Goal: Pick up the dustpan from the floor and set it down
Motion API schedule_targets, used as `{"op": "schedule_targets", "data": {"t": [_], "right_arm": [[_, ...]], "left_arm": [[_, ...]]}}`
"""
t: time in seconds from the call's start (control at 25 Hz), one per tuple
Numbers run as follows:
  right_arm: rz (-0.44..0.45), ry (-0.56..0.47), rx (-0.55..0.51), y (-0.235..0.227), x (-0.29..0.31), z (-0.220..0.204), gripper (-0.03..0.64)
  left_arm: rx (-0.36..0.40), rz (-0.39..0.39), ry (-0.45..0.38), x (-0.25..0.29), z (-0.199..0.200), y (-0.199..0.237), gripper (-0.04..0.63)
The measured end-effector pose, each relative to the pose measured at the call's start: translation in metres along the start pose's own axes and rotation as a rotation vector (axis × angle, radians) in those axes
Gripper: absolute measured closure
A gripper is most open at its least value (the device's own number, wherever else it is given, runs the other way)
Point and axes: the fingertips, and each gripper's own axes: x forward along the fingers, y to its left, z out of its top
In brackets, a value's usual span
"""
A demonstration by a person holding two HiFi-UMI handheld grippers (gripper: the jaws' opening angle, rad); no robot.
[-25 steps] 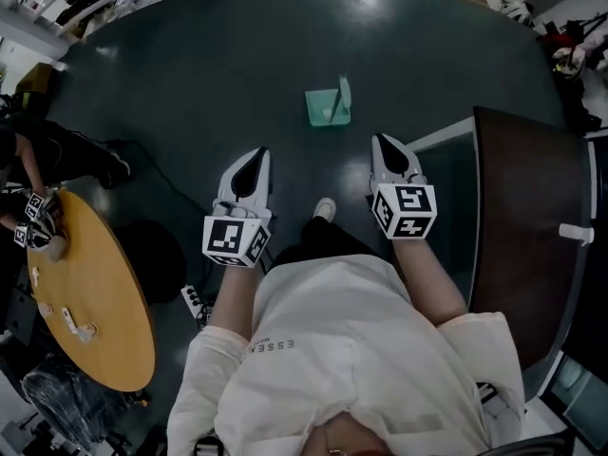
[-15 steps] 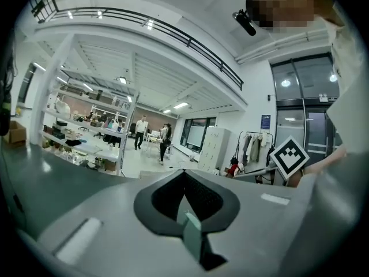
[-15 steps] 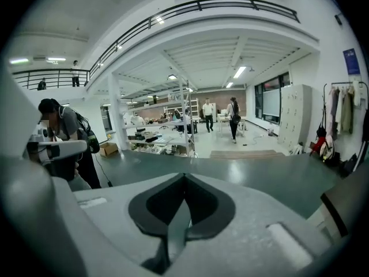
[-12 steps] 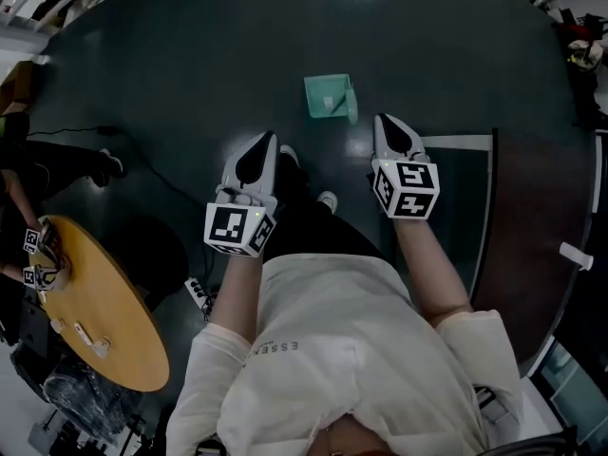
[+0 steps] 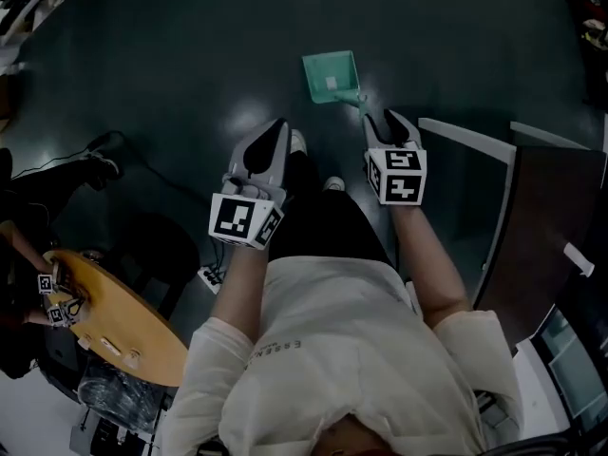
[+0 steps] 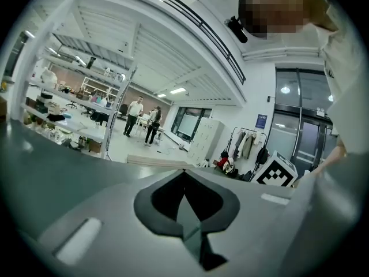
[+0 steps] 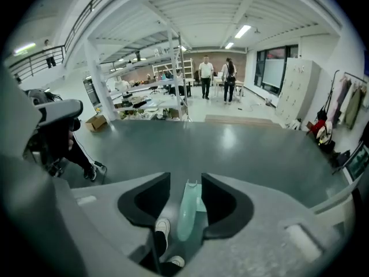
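Opening its jaws, the right gripper (image 5: 387, 124) has the green dustpan (image 5: 331, 74) handle between them, ungripped. The dustpan lies on the floor, upper centre. The left gripper (image 5: 269, 142) is clenched, empty. Lifting remains.

Left gripper (image 5: 277, 126), fingers (image 6: 158, 201) together

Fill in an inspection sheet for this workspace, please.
Surface: dark green glossy floor, glare patches.
Job's things: green plastic dustpan lying on the floor, handle toward the right gripper.
Clutter: round yellow wooden table; white power strip.
Grippers: left gripper shut, empty; right gripper's jaws opening, dustpan handle between them, not gripped.
Cables: thin black cable by a seated person's shoe.
Surroundings: metal shelving racks; two people standing far off.
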Motion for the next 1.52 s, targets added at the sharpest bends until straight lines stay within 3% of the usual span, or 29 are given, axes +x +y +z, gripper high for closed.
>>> {"op": "schedule_targets", "data": {"t": [0.12,0.32,0.56,0.68,0.76,1.12,1.52], "right_arm": [[-0.007,0.082,0.033,-0.008,0.046,-0.009,0.407],[-0.009,0.240,0.060,-0.019,0.102,-0.041,0.407],[0.009,0.344,0.080,-0.010,0.139,-0.063,0.411],[-0.029,0.362,0.079,-0.011,0.146,-0.071,0.452],[-0.085,0.382,0.075,-0.019,0.145,-0.073,0.535],[-0.117,0.349,0.130,-0.038,0.119,-0.065,0.541],[-0.052,0.204,0.076,-0.014,-0.003,-0.036,0.541]], "left_arm": [[0.012,-0.017,0.004,0.024,-0.009,0.018,0.581],[0.006,-0.011,0.025,0.052,-0.028,0.037,0.581],[0.028,-0.022,0.040,0.063,-0.035,0.049,0.581],[0.028,-0.029,0.048,0.062,-0.041,0.048,0.581],[0.026,-0.031,0.057,0.060,-0.044,0.048,0.581],[0.004,-0.005,0.071,0.035,-0.048,0.044,0.581],[0.052,0.047,-0.029,-0.037,-0.011,0.025,0.581]]}}
